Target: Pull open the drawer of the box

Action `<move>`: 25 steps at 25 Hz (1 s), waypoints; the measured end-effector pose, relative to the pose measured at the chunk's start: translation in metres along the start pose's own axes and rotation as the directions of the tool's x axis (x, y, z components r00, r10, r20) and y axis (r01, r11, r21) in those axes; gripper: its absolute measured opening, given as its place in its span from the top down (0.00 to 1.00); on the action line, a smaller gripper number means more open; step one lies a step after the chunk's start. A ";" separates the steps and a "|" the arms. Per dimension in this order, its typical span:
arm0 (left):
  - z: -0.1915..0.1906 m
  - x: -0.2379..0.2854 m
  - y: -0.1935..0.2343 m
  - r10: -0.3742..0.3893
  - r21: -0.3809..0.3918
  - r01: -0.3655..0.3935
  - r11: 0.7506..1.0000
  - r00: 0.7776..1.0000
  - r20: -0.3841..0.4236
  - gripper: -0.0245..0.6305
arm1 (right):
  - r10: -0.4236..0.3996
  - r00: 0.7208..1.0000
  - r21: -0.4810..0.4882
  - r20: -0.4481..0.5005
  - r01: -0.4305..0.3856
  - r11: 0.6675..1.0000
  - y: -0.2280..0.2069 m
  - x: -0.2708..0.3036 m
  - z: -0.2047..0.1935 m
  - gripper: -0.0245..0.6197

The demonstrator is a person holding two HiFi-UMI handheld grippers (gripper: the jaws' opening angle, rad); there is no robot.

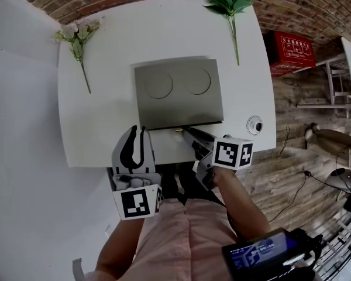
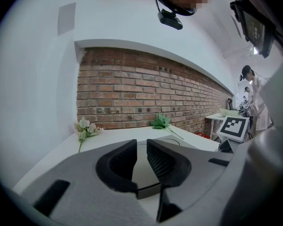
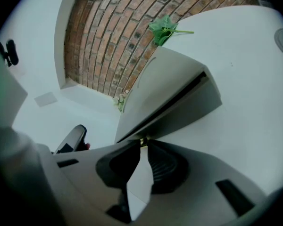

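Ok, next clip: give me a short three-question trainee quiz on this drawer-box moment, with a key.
1. Multiple choice: the right gripper is shut on A) a flower stem, B) the small brass knob on the flat grey box, C) a pen.
2. True or false: the left gripper clamps the box lid.
3. How many flower sprigs lie on the white table?
Key: 1 B. 2 False: its jaws stand apart on nothing. 3 Two: a pale blossom sprig and a green leafy sprig.
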State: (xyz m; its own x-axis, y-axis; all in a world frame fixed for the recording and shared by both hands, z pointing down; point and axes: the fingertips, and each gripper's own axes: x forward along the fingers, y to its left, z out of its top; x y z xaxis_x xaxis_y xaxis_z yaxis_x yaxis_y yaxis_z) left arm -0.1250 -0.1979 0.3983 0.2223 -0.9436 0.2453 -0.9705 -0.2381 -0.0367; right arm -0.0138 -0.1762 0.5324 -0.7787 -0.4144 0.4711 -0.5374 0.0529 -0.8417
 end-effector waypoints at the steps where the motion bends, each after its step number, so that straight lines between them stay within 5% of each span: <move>1: 0.000 -0.001 0.000 0.000 0.001 0.000 1.000 1.000 0.000 0.86 | 0.000 1.000 0.000 0.000 0.000 1.000 0.000 0.000 -0.001 0.88; 25: 0.002 -0.016 -0.010 -0.006 0.012 0.005 1.000 1.000 0.018 0.86 | -0.005 1.000 -0.003 0.007 0.006 1.000 -0.003 -0.011 -0.017 0.88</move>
State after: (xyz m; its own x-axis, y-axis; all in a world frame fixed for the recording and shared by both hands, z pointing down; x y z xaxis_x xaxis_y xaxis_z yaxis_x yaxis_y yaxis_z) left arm -0.1186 -0.1814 0.3924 0.2293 -0.9462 0.2284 -0.9681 -0.2459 -0.0470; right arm -0.0092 -0.1566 0.5342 -0.7734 -0.4211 0.4738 -0.5428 0.0538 -0.8382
